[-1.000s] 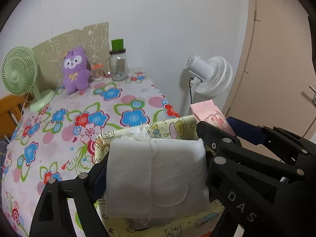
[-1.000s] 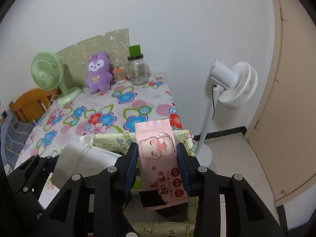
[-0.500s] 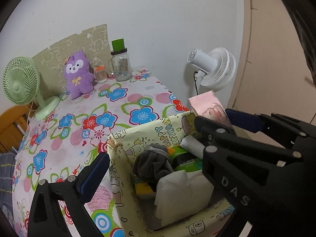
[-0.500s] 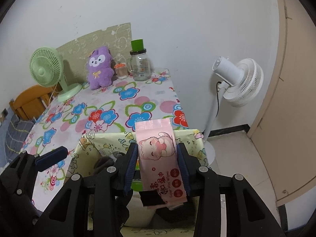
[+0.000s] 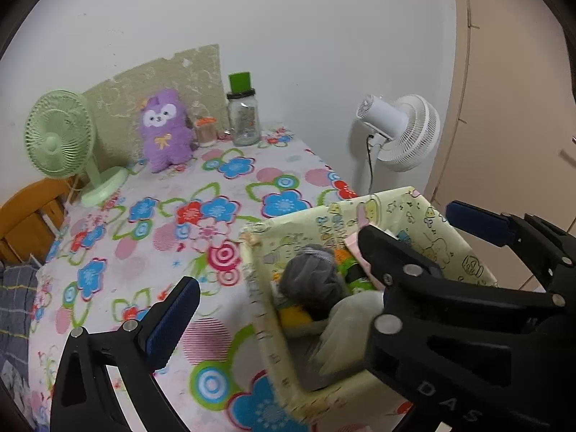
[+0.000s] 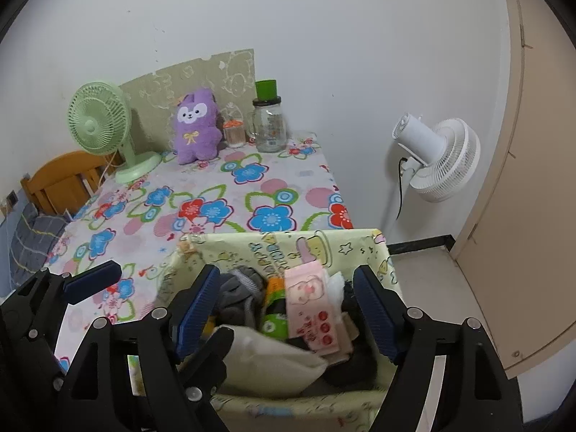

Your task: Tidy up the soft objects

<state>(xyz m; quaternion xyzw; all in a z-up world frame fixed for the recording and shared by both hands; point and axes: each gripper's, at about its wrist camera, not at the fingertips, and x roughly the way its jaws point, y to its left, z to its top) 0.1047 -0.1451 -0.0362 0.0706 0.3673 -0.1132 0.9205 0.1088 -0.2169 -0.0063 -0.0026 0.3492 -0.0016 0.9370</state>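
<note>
1. A pale yellow fabric bin (image 6: 324,248) printed with cartoons stands at the near right corner of a floral-covered surface (image 6: 223,194).
2. The right tongs (image 6: 286,309) hang over the bin, jaws spread; they have just been opening, and neither pad touches the pink wipes pack (image 6: 311,309) lying between them inside the bin.
3. The left tongs (image 5: 277,268) stand spread wide and empty, one finger left of the bin, over the surface, the other over the bin.
4. Also inside the bin: a white pillow-like pack (image 6: 270,363) at the front, a grey cloth bundle (image 5: 311,280) behind it, and a green pack (image 6: 275,320) beside the wipes.
5. Far behind the bin, against the wall, sit a purple plush (image 6: 197,127), a green fan (image 6: 100,126) and a jar (image 6: 269,126).
6. A white fan (image 6: 437,158) stands on the floor to the bin's right.
</note>
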